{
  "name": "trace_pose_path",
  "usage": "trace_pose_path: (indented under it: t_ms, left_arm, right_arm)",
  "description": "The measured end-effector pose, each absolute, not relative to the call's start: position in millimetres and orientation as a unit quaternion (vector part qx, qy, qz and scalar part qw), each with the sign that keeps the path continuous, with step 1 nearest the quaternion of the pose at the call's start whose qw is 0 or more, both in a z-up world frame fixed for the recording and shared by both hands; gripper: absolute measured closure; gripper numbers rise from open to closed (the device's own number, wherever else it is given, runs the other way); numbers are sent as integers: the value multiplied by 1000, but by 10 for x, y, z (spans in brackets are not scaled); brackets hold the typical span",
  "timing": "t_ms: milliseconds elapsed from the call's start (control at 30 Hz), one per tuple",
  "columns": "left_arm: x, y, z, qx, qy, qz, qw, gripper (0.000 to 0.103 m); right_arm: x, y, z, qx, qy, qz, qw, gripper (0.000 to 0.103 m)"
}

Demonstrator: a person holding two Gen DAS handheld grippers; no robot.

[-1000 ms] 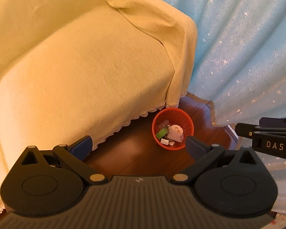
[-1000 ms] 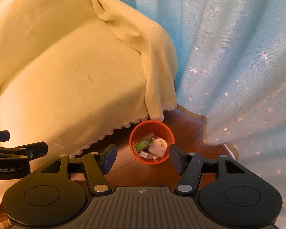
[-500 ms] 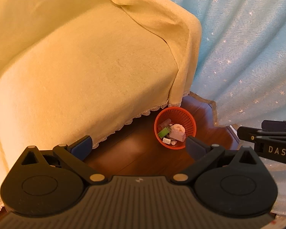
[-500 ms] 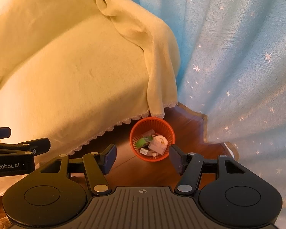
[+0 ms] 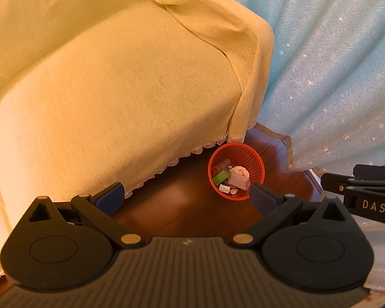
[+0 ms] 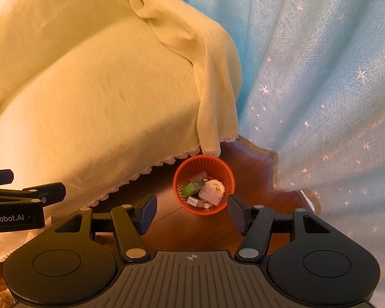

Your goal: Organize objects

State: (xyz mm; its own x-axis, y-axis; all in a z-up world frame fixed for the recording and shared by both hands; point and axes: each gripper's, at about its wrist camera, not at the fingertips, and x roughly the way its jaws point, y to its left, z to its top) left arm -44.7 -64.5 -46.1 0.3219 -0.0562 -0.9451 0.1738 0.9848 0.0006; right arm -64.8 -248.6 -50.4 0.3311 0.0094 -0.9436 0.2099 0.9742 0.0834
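While poised high above floor, both grippers idle.
Basket (image 6: 204,161): orange mesh, on floor beside draped sofa (image 6: 102,89); holds small boxes.
Handling: likely light, flexible; grip at rim.
Left gripper (image 5: 184,196): fingers released, empty.
Right gripper (image 6: 191,211): fingers released, empty.

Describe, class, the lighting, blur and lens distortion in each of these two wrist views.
Left wrist view: warm yellowish light, soft blur on the yellow cover, a glare patch on the wood floor, the curtain folds bowed by the fisheye, dark corners. Right wrist view: the same warm cast, the orange basket fairly sharp, curtain lines fanning outward, the frame edges vignetted.
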Motion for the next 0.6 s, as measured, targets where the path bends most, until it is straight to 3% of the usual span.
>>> trace_pose_path:
  t_ms: [600]
  left_arm:
    - [-452,-632,-456,49,578,-69,812,1]
  right_arm:
    - [-690,-2431,-529,93,574,-60,811,45]
